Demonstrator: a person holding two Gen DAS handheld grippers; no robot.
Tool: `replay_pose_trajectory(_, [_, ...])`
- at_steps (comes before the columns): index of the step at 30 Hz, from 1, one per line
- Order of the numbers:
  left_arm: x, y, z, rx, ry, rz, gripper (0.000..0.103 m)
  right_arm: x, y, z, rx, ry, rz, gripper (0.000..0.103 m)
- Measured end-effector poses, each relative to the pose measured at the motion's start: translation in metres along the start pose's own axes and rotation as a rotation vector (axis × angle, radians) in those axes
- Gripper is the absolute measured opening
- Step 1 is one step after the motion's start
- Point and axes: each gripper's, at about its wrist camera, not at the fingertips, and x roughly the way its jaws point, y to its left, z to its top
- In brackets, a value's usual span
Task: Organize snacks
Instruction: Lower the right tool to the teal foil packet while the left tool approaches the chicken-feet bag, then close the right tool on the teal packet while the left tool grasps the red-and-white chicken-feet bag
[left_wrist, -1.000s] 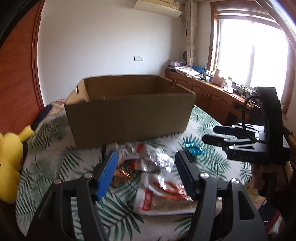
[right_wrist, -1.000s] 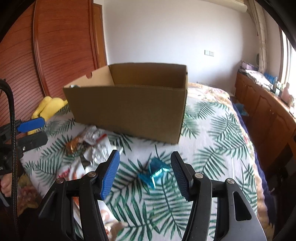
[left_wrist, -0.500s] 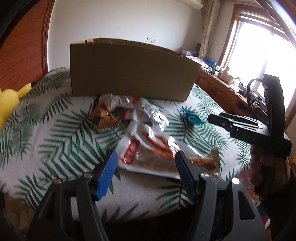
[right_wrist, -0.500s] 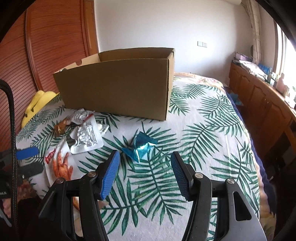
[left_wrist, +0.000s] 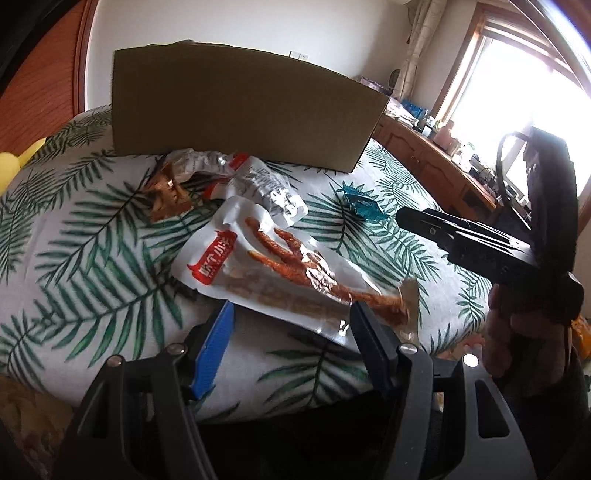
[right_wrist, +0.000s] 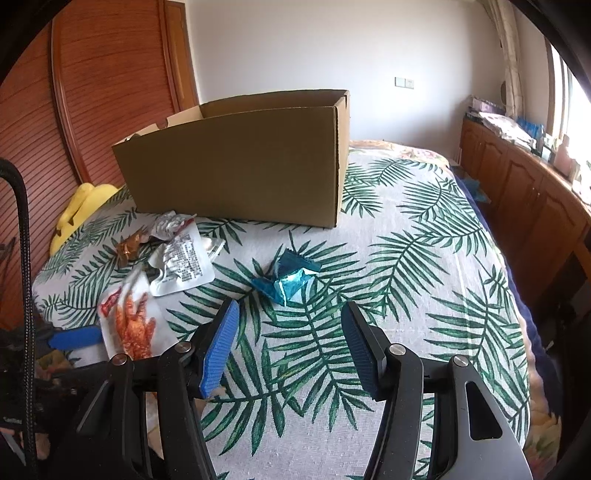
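A clear pack of orange chicken feet (left_wrist: 280, 269) lies on the leaf-print bed, its near edge just ahead of my left gripper (left_wrist: 291, 314), which is open and empty. Beyond it lie a silver foil pack (left_wrist: 266, 184) and a small brown packet (left_wrist: 166, 195). The blue wrapper (right_wrist: 286, 277) lies a little ahead of my right gripper (right_wrist: 290, 312), also open and empty. An open cardboard box (right_wrist: 240, 158) stands behind the snacks. The right gripper (left_wrist: 402, 214) shows side-on in the left view, with the blue wrapper (left_wrist: 362, 205) near its tips.
A yellow plush toy (right_wrist: 81, 210) lies at the bed's left edge by the wooden headboard (right_wrist: 92, 92). Wooden cabinets (right_wrist: 524, 199) run along the right under a bright window. The bed's near edge (left_wrist: 258, 398) is right below the left gripper.
The left gripper has dropped and rolled, so the chicken-feet pack now sits just ahead of its tips. The right gripper has sunk slightly toward the blue wrapper. Both keep the same opening.
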Motion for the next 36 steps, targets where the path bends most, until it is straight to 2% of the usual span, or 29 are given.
replay_pose_trajectory(4, [0.010, -0.001, 0.013, -0.026, 0.009, 0.000, 0.065, 0.000, -0.003, 0.002, 0.010, -0.003, 0.002, 0.059])
replay_pose_trajectory(10, [0.026, -0.004, 0.030, -0.035, 0.018, 0.042, 0.065, 0.002, -0.007, 0.006, 0.017, -0.006, 0.001, 0.060])
replay_pose_trajectory(13, [0.034, -0.009, 0.034, -0.002, 0.006, 0.076, 0.066, 0.005, -0.008, 0.007, 0.014, -0.004, -0.004, 0.060])
replay_pose_trajectory(18, [0.042, -0.015, 0.037, 0.019, -0.001, 0.088, 0.068, 0.012, -0.008, 0.010, 0.012, 0.006, -0.008, 0.060])
replay_pose_trajectory(23, [0.045, -0.020, 0.037, 0.088, -0.001, 0.110, 0.069, 0.023, -0.011, 0.017, 0.008, 0.022, -0.012, 0.060])
replay_pose_trajectory(25, [0.044, -0.018, 0.037, 0.108, -0.002, 0.100, 0.066, 0.028, -0.015, 0.020, 0.016, 0.034, -0.004, 0.060])
replay_pose_trajectory(26, [0.043, -0.018, 0.035, 0.110, -0.001, 0.092, 0.059, 0.030, -0.016, 0.022, 0.019, 0.040, -0.001, 0.060])
replay_pose_trajectory(29, [0.039, -0.009, 0.038, 0.096, 0.008, 0.065, 0.053, 0.037, -0.016, 0.025, 0.020, 0.063, 0.014, 0.060])
replay_pose_trajectory(34, [0.033, -0.001, 0.038, 0.105, 0.022, 0.058, 0.053, 0.049, -0.009, 0.028, 0.007, 0.094, 0.036, 0.059])
replay_pose_trajectory(36, [0.031, 0.001, 0.038, 0.105, 0.026, 0.062, 0.053, 0.055, -0.005, 0.029, 0.000, 0.107, 0.036, 0.056])
